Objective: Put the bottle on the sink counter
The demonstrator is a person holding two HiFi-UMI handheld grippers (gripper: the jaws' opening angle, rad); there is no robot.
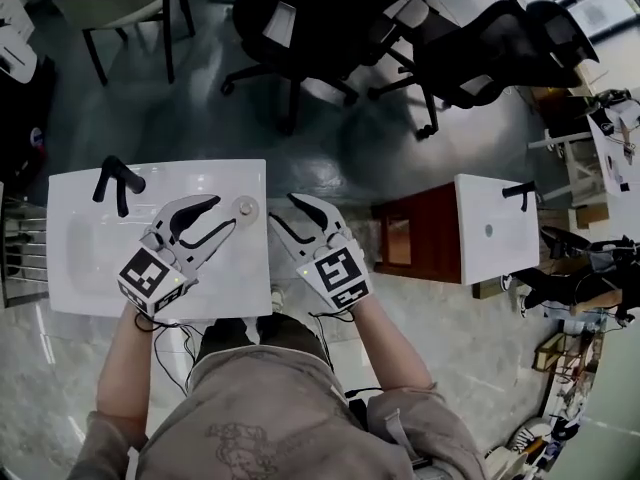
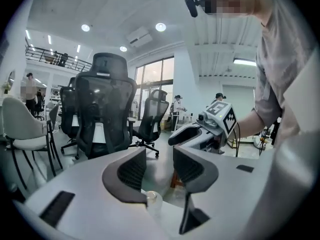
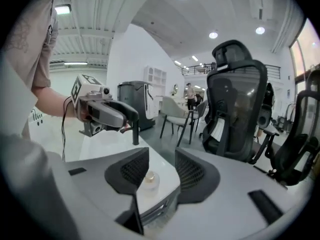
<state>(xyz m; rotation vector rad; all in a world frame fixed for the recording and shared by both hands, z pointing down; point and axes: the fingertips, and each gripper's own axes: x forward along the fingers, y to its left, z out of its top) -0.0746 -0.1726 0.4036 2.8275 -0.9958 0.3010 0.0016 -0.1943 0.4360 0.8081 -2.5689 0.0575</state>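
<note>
The person holds both forearms out in front of the body, the left gripper (image 1: 222,214) and the right gripper (image 1: 282,208) side by side above the white sink tabletop (image 1: 235,283) and angled in toward each other, each with its jaws parted and nothing between them. The bottle (image 1: 244,207) stands upright and free near the tabletop's far right corner, across the basin from the black faucet (image 1: 118,183). It is a small clear bottle with a pale round cap, sitting below the two sets of gripper tips.
</note>
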